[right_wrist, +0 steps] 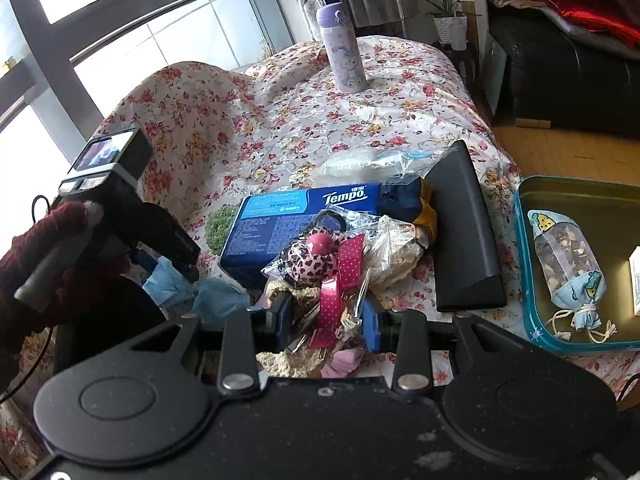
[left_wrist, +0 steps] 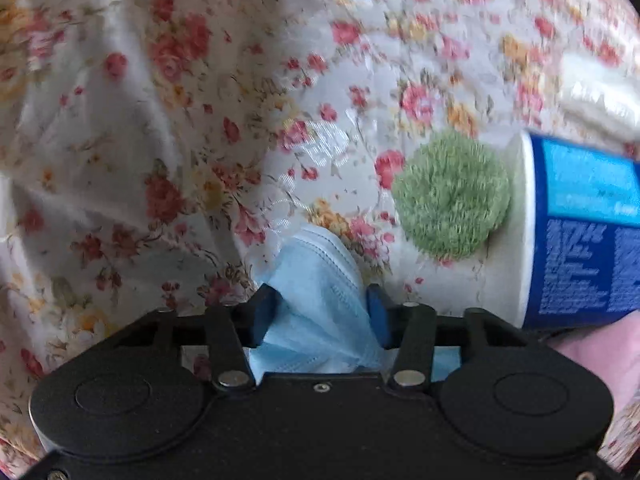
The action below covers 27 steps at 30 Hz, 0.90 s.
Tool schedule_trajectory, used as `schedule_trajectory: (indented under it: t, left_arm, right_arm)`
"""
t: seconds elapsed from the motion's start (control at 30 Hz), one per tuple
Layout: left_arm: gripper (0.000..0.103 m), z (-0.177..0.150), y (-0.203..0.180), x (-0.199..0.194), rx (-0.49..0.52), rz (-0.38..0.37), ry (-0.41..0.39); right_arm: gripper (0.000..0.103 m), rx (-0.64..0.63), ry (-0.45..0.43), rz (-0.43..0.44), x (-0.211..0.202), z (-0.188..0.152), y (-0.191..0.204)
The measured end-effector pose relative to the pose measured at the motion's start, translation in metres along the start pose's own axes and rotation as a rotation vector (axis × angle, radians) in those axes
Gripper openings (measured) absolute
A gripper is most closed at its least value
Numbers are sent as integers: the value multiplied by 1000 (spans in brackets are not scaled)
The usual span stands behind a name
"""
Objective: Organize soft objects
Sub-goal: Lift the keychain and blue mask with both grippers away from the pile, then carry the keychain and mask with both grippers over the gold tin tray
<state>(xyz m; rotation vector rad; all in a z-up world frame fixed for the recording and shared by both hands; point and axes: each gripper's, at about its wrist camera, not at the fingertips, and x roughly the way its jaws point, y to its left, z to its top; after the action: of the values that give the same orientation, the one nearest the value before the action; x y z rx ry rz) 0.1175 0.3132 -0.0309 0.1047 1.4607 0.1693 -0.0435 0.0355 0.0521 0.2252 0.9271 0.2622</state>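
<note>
- In the left wrist view, we see our left gripper squeezed tight on a light blue face mask. The mask is bunched up between its 2 blue fingers.
- The mask sits on the flowery cloth. A fuzzy green ball lies up and to the right of the mask, near it but not touching.
- The ball touches the white end of a blue tissue pack, which is to the right of the mask.
- In the right wrist view, we see our right gripper closed on a clear bag of small soft things. The bag has a pink spotted ribbon and a pink leopard-print piece inside.
- The blue Tempo tissue pack lies just behind that bag. The green ball peeks out to the left of the pack.
- A dark flat case lies to the right of the bag. A teal tin stands further right, with a small cloth pouch in it.
- The face mask is to the left of the bag, under the left gripper, which a hand in a red sleeve holds.
- A purple bottle stands upright far behind the bag.
</note>
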Motion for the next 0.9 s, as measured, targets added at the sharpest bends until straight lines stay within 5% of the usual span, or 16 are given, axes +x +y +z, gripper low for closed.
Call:
schedule_trajectory:
  t: [0.4,0.9]
  left_arm:
    - [46,-31,-9,-88,-11,-64,-247]
    - [46,-45,-151,-161,297,-243,-385]
  right_arm:
    - [35,24,-19,-8,-2,4,-7]
    - [35,225,-105,-214,-37,-12,-99]
